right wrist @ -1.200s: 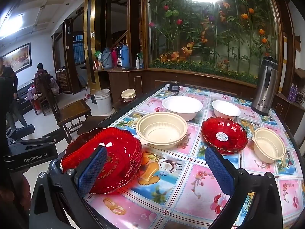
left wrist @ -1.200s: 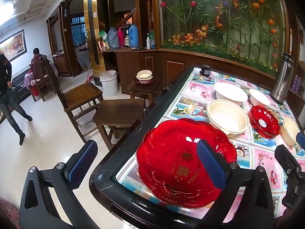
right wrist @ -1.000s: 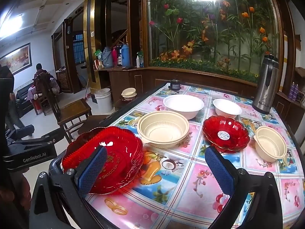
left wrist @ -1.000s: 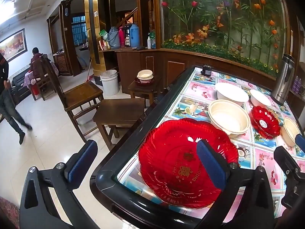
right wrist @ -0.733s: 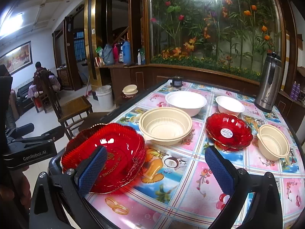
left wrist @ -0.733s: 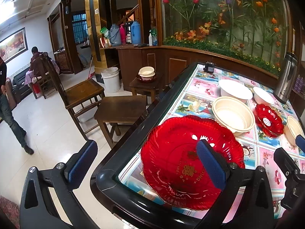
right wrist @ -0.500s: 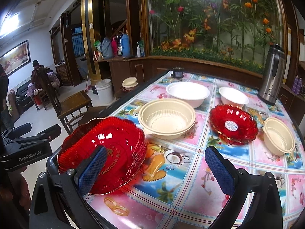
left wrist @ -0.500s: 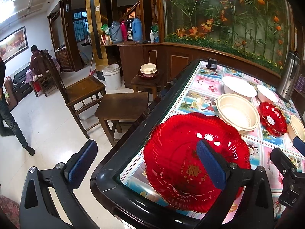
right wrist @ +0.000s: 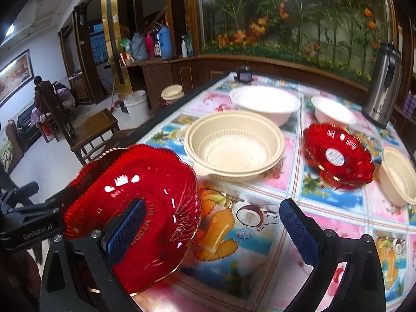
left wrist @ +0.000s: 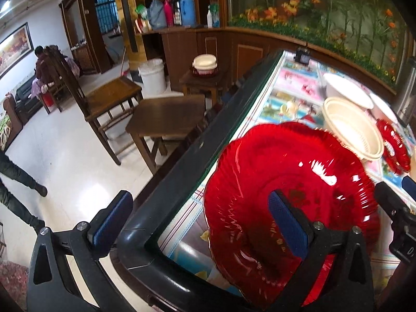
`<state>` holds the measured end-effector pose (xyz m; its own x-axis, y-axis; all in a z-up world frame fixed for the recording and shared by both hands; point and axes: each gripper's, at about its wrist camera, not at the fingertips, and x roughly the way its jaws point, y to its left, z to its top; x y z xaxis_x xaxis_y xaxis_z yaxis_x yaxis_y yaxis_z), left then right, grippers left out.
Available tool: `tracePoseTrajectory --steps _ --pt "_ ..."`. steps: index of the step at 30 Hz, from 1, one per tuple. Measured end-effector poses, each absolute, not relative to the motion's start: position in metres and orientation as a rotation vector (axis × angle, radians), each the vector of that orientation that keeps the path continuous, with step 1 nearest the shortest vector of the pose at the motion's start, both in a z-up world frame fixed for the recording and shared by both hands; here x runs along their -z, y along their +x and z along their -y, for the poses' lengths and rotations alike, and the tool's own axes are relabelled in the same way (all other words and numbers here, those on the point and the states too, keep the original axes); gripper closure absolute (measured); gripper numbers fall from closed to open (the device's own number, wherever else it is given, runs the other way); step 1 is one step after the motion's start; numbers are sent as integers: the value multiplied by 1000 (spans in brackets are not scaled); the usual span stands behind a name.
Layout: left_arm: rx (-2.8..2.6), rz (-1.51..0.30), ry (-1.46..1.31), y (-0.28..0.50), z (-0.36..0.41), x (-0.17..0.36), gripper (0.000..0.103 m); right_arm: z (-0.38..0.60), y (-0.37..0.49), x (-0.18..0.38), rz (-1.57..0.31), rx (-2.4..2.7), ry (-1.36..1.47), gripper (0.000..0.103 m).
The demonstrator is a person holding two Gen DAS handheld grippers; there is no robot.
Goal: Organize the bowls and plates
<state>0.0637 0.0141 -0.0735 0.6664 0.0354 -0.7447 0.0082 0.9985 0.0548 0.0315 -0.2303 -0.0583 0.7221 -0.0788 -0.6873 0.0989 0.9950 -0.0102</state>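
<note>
A large red plate [left wrist: 283,197] lies at the near left corner of the table and also shows in the right wrist view [right wrist: 135,202]. My left gripper [left wrist: 200,226] is open over the table's corner, with its right finger over the plate. My right gripper [right wrist: 210,231] is open, its left finger over the plate's right part. Farther back stand a large beige bowl [right wrist: 234,145], a large white bowl [right wrist: 265,104], a small white bowl [right wrist: 332,111], a small red plate [right wrist: 338,153] and a small beige bowl [right wrist: 400,174].
A steel thermos [right wrist: 384,83] stands at the far right. The table has a black raised rim [left wrist: 179,171]. Left of the table are a wooden stool [left wrist: 166,114], a chair [left wrist: 104,98] and a side table holding stacked bowls [left wrist: 205,63]. A person's legs [left wrist: 15,182] are on the floor at left.
Both grippers have moved forward and down toward the large red plate, which now looks bigger in both views. Both stay open. The person at left has walked on.
</note>
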Motion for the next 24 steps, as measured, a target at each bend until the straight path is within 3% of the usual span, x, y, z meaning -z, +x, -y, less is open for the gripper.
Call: tracePoseTrajectory --steps 13,24 --pt "8 -920 97 80 -8 97 0 228 72 88 -858 73 40 1" --pt "-3 -942 137 82 -2 103 0 236 84 105 -928 63 88 10"
